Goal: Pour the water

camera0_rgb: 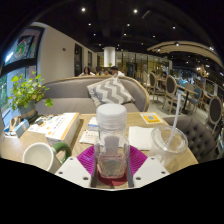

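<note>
A clear plastic water bottle [111, 140] with a white cap stands upright between my fingers, and my gripper [111, 168] is shut on it, both magenta pads [87, 160] pressing its lower body. The bottle appears lifted above the light table [75, 130]. Just right of the bottle, beyond the right finger, a clear glass cup [170, 141] with a straw stands on the table. A white cup [38, 155] sits to the left, near the left finger.
A wooden tray or board [52, 127] lies on the table at left, with a green potted plant [25, 95] behind it. White napkins [140, 137] and a yellow card [150, 118] lie beyond the bottle. A grey sofa with a patterned cushion [111, 91] stands behind the table.
</note>
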`<action>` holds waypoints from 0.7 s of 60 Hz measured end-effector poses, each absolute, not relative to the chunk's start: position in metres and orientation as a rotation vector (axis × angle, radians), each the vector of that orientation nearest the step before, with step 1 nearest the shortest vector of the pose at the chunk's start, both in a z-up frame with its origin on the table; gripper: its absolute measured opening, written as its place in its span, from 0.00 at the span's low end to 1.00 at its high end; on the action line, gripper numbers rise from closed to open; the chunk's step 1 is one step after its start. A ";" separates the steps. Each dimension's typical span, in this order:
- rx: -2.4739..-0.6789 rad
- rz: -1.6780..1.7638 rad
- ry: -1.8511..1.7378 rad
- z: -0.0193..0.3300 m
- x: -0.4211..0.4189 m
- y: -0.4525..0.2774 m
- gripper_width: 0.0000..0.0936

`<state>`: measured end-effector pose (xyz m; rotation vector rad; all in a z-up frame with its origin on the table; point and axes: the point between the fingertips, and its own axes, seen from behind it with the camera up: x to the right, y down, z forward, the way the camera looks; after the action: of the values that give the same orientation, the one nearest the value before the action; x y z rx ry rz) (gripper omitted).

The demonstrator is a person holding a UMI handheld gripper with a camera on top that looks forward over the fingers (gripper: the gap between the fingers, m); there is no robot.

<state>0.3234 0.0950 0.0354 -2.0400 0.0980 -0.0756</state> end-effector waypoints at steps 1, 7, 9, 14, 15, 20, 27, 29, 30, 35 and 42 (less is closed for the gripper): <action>-2.025 -0.072 0.102 0.034 0.321 0.104 0.45; -2.011 -0.060 0.123 0.035 0.323 0.096 0.46; -2.005 -0.059 0.124 0.033 0.324 0.099 0.48; -2.025 -0.052 0.140 0.032 0.323 0.096 0.53; -2.039 -0.052 0.144 0.031 0.323 0.094 0.55; -2.105 -0.042 0.151 0.022 0.321 0.086 0.80; -2.163 -0.043 0.159 0.027 0.319 0.063 0.91; -2.179 -0.049 0.162 0.027 0.317 0.057 0.93; -2.184 -0.053 0.163 0.029 0.317 0.053 0.92; -2.199 -0.078 0.171 0.043 0.317 0.026 0.92; -2.230 -0.090 0.190 0.065 0.306 -0.022 0.91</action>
<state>0.3062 -0.0225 0.0647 -2.2301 0.1902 -0.0903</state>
